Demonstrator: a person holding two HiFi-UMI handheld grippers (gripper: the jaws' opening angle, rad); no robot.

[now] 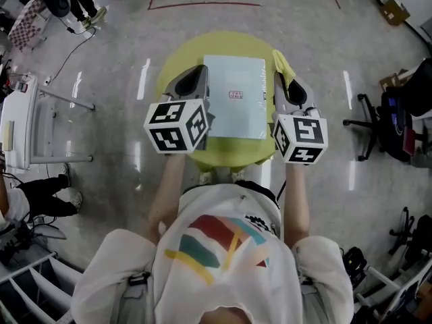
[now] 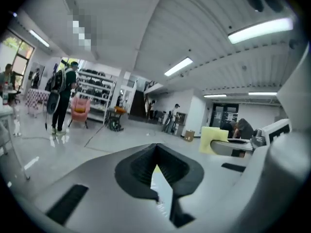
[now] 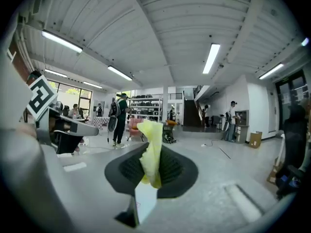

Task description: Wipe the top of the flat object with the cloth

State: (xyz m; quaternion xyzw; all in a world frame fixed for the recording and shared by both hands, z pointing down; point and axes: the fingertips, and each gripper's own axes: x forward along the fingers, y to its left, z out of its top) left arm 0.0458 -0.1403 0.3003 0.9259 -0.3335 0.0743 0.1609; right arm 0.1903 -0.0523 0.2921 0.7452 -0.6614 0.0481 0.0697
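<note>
**Both grippers above the table, cloth pinched in the right**

Head view: the left gripper [image 1: 200, 73] and the right gripper [image 1: 281, 79] hang over a round yellow-green table [image 1: 177, 58]. The flat pale-blue object [image 1: 235, 93] lies on the tabletop between the two sets of fingers, its left edge under the left fingers and its right edge under the right ones. The yellow cloth [image 1: 283, 61] sticks out past the right fingertips, over the object's far right corner. A band of bare table rim shows round the object on its far and near sides. Beyond the fingertips lies open grey floor with a red line [image 1: 202, 5]. Outward of the right fingers stands an office chair [image 1: 378, 127], and outward of the left fingers a white rack [image 1: 27, 120], both well apart from the table.

Left gripper view: the fingers are pressed together with nothing between them. Ahead of them the floor runs open to a standing person [image 2: 60, 98] and shelves [image 2: 95, 93]. To their right is the right gripper with the cloth.

Right gripper view: the fingers are clamped on the yellow cloth, which stands up folded from the pads. The left gripper shows to their left. Ahead, open floor reaches a staircase [image 3: 192, 111].
</note>
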